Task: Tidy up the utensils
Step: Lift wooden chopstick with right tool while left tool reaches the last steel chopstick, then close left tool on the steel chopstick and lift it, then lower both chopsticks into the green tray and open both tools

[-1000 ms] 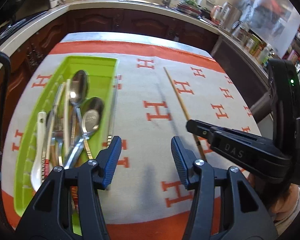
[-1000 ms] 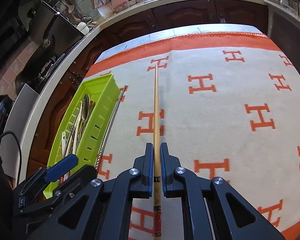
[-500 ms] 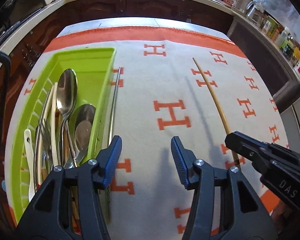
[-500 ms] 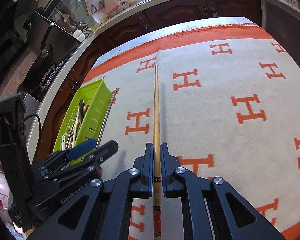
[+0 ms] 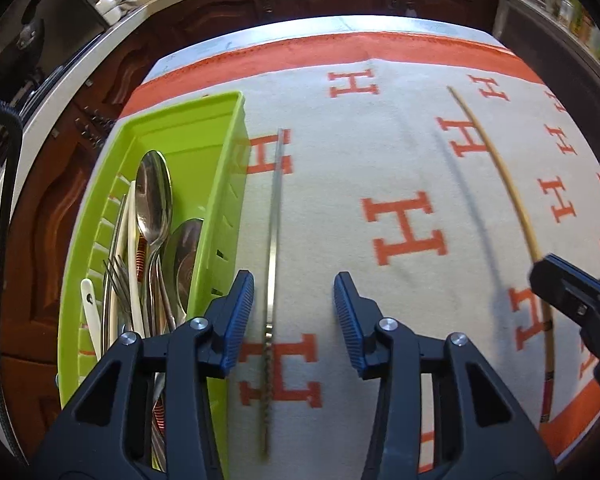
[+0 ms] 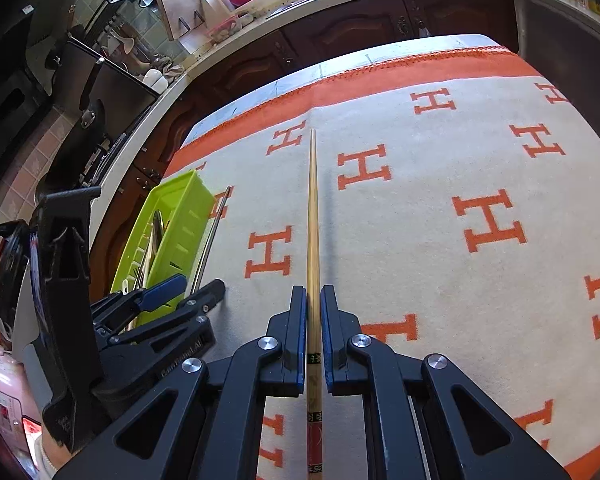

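A green tray (image 5: 220,208) holding spoons (image 5: 153,196), forks and chopsticks lies at the left of the cloth. Just right of it, a metal chopstick (image 5: 275,216) lies flat on the cloth. My left gripper (image 5: 294,292) straddles its near part, and the jaws are closing with the pads not touching it. My right gripper (image 6: 313,292) is shut on a wooden chopstick (image 6: 313,200), which points away over the cloth. In the right wrist view the tray (image 6: 180,216), the metal chopstick (image 6: 210,236) and the left gripper (image 6: 188,294) are at the lower left.
A cream cloth with orange H marks and an orange border (image 5: 404,220) covers the table. Dark wooden cabinets (image 6: 340,28) and a cluttered counter run behind the far edge. A pink appliance (image 6: 0,392) and a black kettle (image 6: 0,264) stand at the left.
My left gripper tilted down and moved from the open cloth to over the metal chopstick beside the tray. Its jaws have narrowed a little. The right gripper still grips the wooden chopstick.
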The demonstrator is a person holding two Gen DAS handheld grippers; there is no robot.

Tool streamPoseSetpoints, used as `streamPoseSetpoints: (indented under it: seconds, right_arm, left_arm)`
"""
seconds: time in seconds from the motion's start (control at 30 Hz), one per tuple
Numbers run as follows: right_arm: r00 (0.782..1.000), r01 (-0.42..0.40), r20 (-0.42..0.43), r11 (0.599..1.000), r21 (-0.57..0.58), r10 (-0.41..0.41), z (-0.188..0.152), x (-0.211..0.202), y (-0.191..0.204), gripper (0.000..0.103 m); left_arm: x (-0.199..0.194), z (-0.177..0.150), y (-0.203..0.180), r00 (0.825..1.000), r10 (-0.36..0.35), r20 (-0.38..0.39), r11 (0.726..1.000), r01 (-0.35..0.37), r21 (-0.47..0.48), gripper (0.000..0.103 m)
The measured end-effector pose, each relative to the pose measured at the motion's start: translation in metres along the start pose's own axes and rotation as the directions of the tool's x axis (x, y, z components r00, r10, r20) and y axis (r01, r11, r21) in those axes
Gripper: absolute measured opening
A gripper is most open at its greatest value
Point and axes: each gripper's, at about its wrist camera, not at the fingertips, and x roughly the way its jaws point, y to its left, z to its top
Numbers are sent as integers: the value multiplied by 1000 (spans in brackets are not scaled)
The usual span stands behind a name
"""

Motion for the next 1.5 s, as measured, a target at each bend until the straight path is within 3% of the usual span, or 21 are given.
streamPoseSetpoints:
  seconds: [0.2,0.43,0.7,0.87,1.0,1.07,1.13,1.33,1.5]
  right_arm:
    - [1000,-19,-3,1000,13,19,0,3,-6,6]
    - [999,-36,-5,999,26,36,1,4,-10,6]
    - [997,-72,8,995,71,72,4,-5,-21,6]
    - [996,-89,9,990,109,88,6,-8,-31,6]
    - [996,-94,7,988,120,94,6,-9,-37,6]
    - [995,-99,4,987,125,99,4,-9,-37,6]
    - [994,-107,3,987,122,107,3,-9,-36,6]
    - [992,-122,-8,988,93,123,-1,-10,-20,6]
    - [989,-144,-30,989,43,145,-3,-10,8,6]
  left_arm:
    - [4,8,15,998,-48,-35,999,47,-13,40]
    - [13,17,3,996,0,-89,999,3,33,42]
    - [26,38,10,963,-86,-254,996,88,-6,42]
    - [29,42,15,949,-140,-284,990,132,-47,35]
    - [26,41,18,952,-160,-261,987,147,-70,28]
    - [22,35,20,955,-174,-241,984,160,-76,11]
    - [17,25,22,959,-191,-210,981,177,-85,4]
    - [2,0,35,965,-239,-105,962,221,-157,4]
    - [-50,-22,66,963,-268,10,947,266,-180,4]
